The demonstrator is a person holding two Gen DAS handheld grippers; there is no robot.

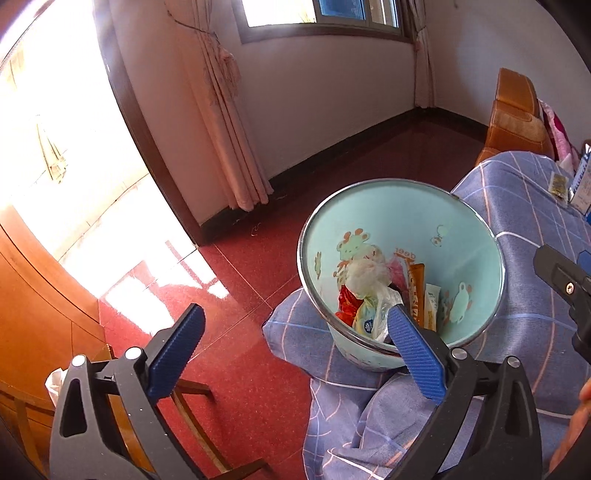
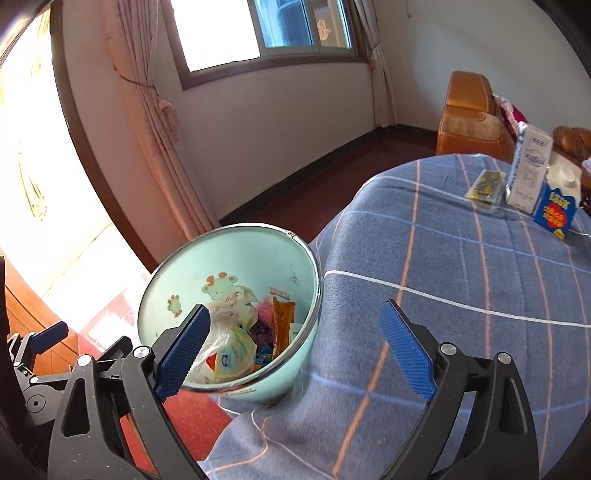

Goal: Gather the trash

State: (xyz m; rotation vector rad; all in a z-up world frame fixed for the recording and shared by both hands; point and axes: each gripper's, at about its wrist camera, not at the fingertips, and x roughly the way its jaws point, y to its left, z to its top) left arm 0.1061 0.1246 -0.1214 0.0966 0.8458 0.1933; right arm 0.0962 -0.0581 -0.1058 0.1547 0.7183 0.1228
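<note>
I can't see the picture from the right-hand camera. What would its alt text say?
A pale green bin with cartoon animals, part full of wrappers and a plastic bag, stands beside a table under a blue checked cloth. The right gripper hangs open and empty in the foreground. Far back on the cloth sit two cartons and a small packet.

White walls [image 1: 332, 92], red tiled floor [image 1: 240, 280], pink curtains [image 1: 221, 110], sunlit window [image 2: 229, 33], orange armchair [image 2: 469, 114]

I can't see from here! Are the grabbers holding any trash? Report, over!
Left gripper open, empty. Right gripper open, empty. Wrappers sit in the mint bin. Cartons and a packet wait on the tablecloth. Nothing blocking.
</note>
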